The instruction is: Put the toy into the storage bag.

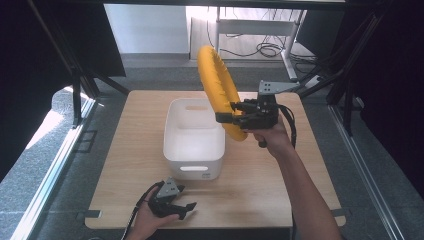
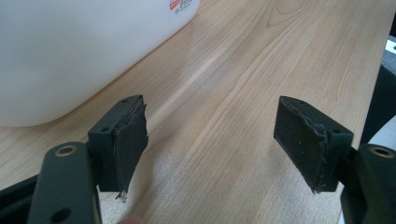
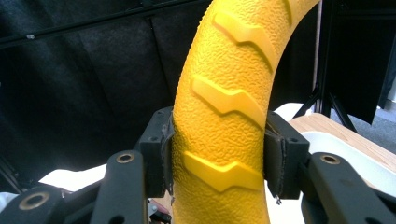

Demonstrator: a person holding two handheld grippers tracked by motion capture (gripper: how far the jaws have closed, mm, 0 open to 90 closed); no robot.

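Note:
A yellow ring (image 1: 218,90) with raised tread marks stands upright in the air above the right side of the white tub (image 1: 194,135). My right gripper (image 1: 231,114) is shut on its lower part, jaws pointing left. In the right gripper view both pads press on the yellow ring (image 3: 224,130) from either side. My left gripper (image 1: 186,210) rests near the table's front edge, in front of the tub. Its jaws stand open over bare wood, and the left gripper (image 2: 210,144) has nothing between its pads. The tub's wall (image 2: 70,51) is to its upper left.
The wooden table (image 1: 260,175) has free room to the right of the tub and at the front. Dark frame legs and black curtains stand at both sides. A desk with cables lies on the floor behind the table.

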